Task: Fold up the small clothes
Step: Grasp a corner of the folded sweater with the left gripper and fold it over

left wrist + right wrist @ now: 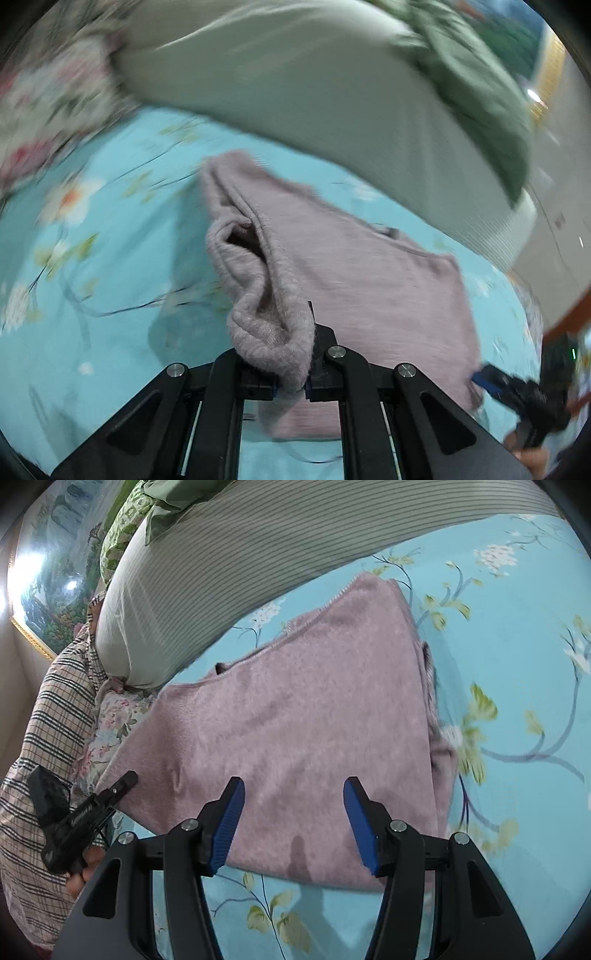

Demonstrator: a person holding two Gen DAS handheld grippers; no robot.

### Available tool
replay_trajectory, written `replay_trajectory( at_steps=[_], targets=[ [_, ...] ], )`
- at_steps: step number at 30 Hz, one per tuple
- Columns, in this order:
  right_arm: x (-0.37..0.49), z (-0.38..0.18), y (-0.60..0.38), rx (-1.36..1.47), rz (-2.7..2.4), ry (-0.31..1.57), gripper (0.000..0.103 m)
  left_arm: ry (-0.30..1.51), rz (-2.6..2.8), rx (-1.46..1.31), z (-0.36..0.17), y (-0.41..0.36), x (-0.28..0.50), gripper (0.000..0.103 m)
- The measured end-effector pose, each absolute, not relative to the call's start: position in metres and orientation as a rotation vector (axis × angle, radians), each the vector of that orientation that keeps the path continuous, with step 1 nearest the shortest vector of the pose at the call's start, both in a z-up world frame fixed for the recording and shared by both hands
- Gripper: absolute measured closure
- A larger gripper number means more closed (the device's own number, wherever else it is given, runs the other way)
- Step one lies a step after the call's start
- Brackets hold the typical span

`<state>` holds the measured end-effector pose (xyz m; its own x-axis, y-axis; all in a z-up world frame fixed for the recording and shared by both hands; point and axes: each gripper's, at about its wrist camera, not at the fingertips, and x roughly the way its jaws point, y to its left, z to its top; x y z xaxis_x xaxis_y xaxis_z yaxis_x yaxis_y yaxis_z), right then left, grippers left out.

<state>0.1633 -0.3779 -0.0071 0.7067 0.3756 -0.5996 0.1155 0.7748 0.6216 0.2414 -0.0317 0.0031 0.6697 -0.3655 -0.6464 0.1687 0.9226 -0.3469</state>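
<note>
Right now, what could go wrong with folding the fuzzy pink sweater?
The left gripper pinches only a bunched bit of the pink fleece sweater, so it might slip out. The right gripper is open over the hem, holding nothing, so the sweater could drag across the floral bedsheet. The striped pillow lies close and might snag.

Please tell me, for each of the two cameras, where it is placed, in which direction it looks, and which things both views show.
Left wrist: sits on the left gripper, looks along its fingers, shut on a bunched edge of the pink sweater; the right gripper shows at the right edge.
Right wrist: sits on the right gripper, open, looks down over the sweater; the left gripper shows at the left.
Shared: sweater, blue flowered sheet, striped pillow.
</note>
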Motion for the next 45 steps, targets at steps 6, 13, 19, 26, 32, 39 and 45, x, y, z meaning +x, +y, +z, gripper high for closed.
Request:
replay_trajectory(
  at_steps=[6, 13, 19, 26, 32, 39, 45],
  targets=[
    [0.206, -0.007, -0.384, 0.718, 0.234, 0.826, 0.039, 0.772, -0.456, -0.104, 0.002, -0.117, 0.226, 0.096],
    [0.274, -0.009, -0.367, 0.697, 0.306, 0.895, 0.034, 0.865, -0.510, -0.063, -0.040, -0.152, 0.222, 0.096],
    [0.336, -0.017, -0.336, 0.725, 0.389, 0.936, 0.034, 0.854, -0.532, -0.085, -0.035, -0.142, 0.223, 0.096],
    [0.362, 0.009, -0.314, 0.638, 0.390, 0.892, 0.088, 0.848, -0.527, -0.041, -0.035, -0.151, 0.216, 0.096],
    [0.306, 0.058, -0.352, 0.565, 0.363, 0.747, 0.089, 0.806, -0.581, -0.071, -0.002, -0.160, 0.208, 0.096],
    [0.264, 0.028, -0.428, 0.576, 0.180, 0.777, 0.089, 0.808, -0.716, -0.071, 0.005, -0.220, 0.195, 0.096],
    [0.250, -0.006, -0.458, 0.610, 0.117, 0.821, 0.089, 0.904, -0.786, -0.032, -0.027, -0.271, 0.191, 0.096]
  ],
)
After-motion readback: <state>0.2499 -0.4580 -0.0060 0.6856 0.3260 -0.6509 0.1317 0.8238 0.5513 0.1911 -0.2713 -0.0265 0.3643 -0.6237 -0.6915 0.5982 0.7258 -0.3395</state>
